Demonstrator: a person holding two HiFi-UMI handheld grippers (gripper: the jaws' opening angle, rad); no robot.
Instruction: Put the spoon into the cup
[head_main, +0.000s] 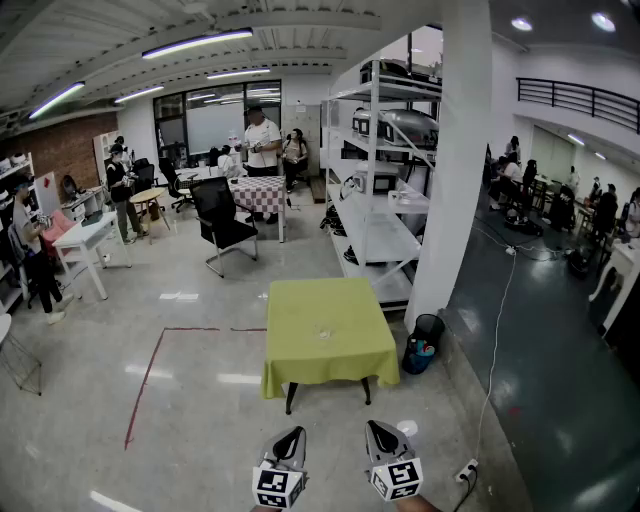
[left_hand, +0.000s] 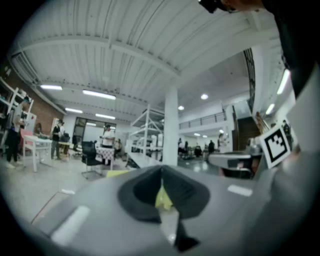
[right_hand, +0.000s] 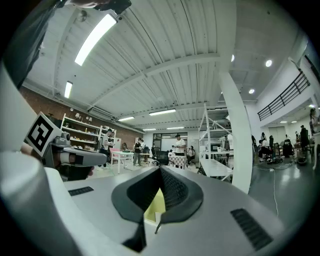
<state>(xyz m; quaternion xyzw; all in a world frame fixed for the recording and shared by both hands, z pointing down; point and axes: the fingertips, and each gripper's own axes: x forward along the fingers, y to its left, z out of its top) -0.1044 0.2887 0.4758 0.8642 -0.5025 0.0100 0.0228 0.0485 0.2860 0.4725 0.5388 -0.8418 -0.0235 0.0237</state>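
A small table with a yellow-green cloth (head_main: 300, 345) stands a few steps ahead of me in the head view. On its middle lies a small pale item (head_main: 323, 333), too small to tell as cup or spoon. My left gripper (head_main: 292, 434) and right gripper (head_main: 373, 428) are held low at the bottom of that view, well short of the table, side by side. Both are shut with nothing in them. In the left gripper view the jaws of the left gripper (left_hand: 161, 168) meet at the tips; in the right gripper view the right gripper (right_hand: 160, 169) looks the same. A strip of yellow cloth (right_hand: 156, 207) shows under the jaws.
A white pillar (head_main: 455, 200) and white shelving (head_main: 385, 190) stand right of the table, with a dark bin (head_main: 425, 342) at the pillar's foot. A black chair (head_main: 222, 225) and a checkered table (head_main: 260, 192) stand behind. Several people are at the back. Red tape (head_main: 150, 375) marks the floor.
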